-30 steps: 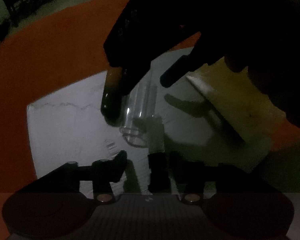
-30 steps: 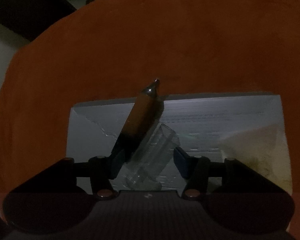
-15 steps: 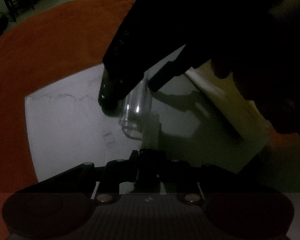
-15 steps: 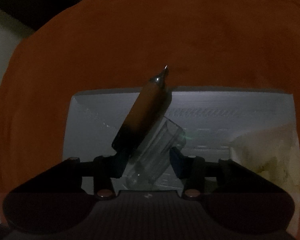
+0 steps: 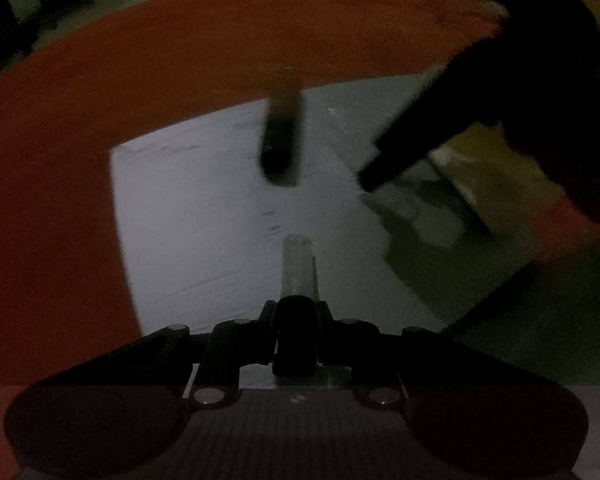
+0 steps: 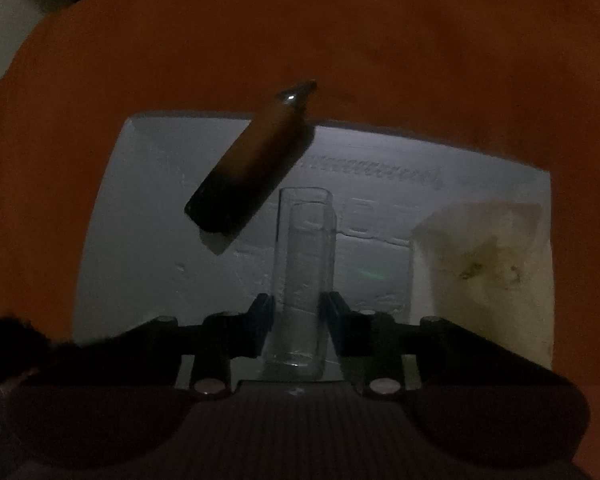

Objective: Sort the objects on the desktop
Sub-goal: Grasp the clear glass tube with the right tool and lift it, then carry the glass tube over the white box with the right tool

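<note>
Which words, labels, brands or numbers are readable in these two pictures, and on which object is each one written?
No text can be read in either view.
White sheet: a row of embossed or printed marks near its far edge, too blurred and dark to read.
White sheet, left wrist view: a few short marks, not legible.
Clear cap: no label visible.
Pen body: no visible writing.
</note>
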